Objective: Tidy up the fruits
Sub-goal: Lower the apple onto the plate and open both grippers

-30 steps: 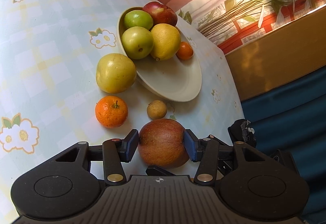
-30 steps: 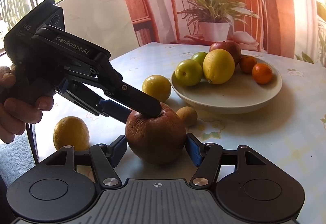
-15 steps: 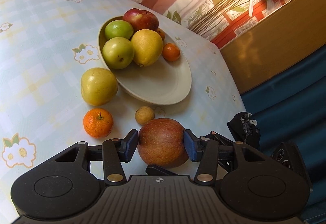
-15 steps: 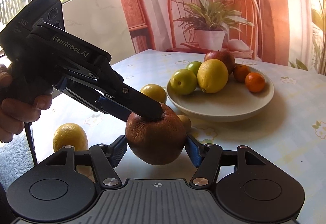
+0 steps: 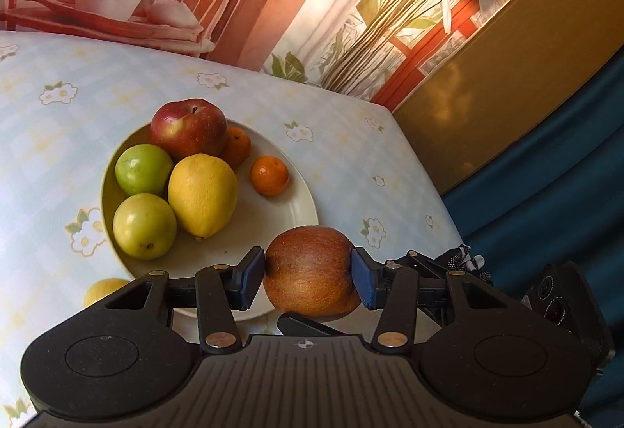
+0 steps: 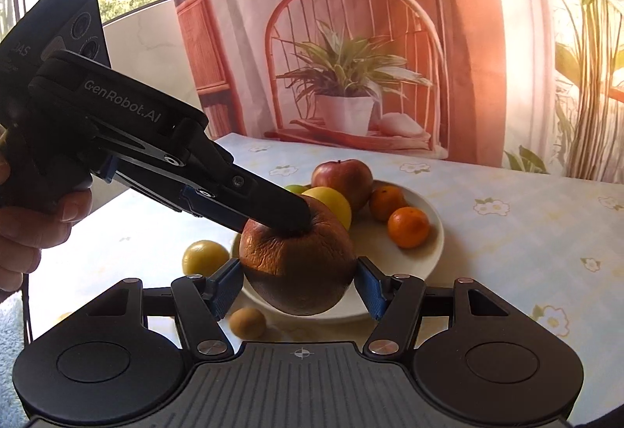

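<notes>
On floral tablecloth (image 5: pixel 351 163) | plant-print backdrop (image 6: pixel 390 18) | both fingers holding brown fruit (image 5: pixel 310 274).

Both wrist cameras look steeply down, close over the plate (image 5: pixel 304 194) (shared), from crossing sides.

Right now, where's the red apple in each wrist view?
Left wrist: red apple at the plate's far side, left of centre in the picture, above the green fruit and lemon.
Right wrist: red apple at the plate's back, centre of the picture, just above the brown fruit held in front.
Shared landmark: the lemon, touching the apple's front in both views.
</notes>
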A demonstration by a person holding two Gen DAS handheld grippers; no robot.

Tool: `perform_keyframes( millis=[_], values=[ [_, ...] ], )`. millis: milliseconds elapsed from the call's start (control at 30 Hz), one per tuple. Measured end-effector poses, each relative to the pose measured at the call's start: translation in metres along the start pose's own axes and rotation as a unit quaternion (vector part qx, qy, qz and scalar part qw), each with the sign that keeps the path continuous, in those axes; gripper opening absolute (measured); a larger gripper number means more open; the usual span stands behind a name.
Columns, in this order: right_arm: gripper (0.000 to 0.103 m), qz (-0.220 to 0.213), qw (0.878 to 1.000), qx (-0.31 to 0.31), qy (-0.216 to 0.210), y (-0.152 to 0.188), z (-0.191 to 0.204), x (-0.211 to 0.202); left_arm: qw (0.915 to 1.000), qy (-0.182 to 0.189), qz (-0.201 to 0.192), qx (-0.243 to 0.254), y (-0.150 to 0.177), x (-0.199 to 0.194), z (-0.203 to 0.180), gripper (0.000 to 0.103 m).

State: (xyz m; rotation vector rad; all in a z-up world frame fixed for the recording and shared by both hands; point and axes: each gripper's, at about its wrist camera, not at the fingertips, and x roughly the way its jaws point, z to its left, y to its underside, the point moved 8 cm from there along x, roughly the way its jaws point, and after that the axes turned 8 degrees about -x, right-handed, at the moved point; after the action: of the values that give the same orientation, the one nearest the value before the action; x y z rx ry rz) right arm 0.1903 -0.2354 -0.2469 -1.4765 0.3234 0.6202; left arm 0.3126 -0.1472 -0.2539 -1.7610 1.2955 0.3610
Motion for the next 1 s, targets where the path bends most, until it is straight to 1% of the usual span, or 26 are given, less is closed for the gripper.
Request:
perform_keyframes(
  millis=[133,333,467,500,567,600,667,867,1000],
  values=[
    [0.059,0.021,1.000,0.007,0.020,0.002,-0.022,0.020,0.9994,-0.029,0.016,0.012,-0.016,0.027,-0.004,0.048],
    [0.059,0.047,0.998,0.012,0.037,0.010,-0.037,0.045,0.9982,-0.049,0.031,-0.013,-0.026,0.049,0.006,0.046],
    [0.059,0.050,0.998,0.014,0.043,0.009,-0.040,0.055,0.9976,-0.065,0.020,-0.009,-0.033,0.054,0.009,0.046],
    [0.059,0.052,0.998,0.016,0.041,0.009,-0.041,0.057,0.9973,-0.072,0.017,0.003,-0.034,0.054,0.009,0.043],
    [0.059,0.055,0.998,0.006,0.043,0.010,-0.041,0.062,0.9961,-0.083,0.014,0.026,-0.035,0.055,0.006,0.042],
    [0.059,0.056,0.997,0.003,0.046,0.010,-0.041,0.064,0.9957,-0.085,0.013,0.032,-0.035,0.055,0.004,0.040],
    [0.058,0.056,0.997,0.001,0.051,0.010,-0.042,0.067,0.9956,-0.084,0.003,0.042,-0.036,0.051,0.002,0.040],
    [0.059,0.050,0.997,0.012,0.058,0.009,-0.044,0.070,0.9966,-0.069,-0.032,0.030,-0.039,0.036,0.002,0.040],
    [0.058,0.042,0.997,0.012,0.069,0.010,-0.042,0.069,0.9950,-0.080,-0.052,0.029,-0.039,0.023,0.010,0.040]
  ],
)
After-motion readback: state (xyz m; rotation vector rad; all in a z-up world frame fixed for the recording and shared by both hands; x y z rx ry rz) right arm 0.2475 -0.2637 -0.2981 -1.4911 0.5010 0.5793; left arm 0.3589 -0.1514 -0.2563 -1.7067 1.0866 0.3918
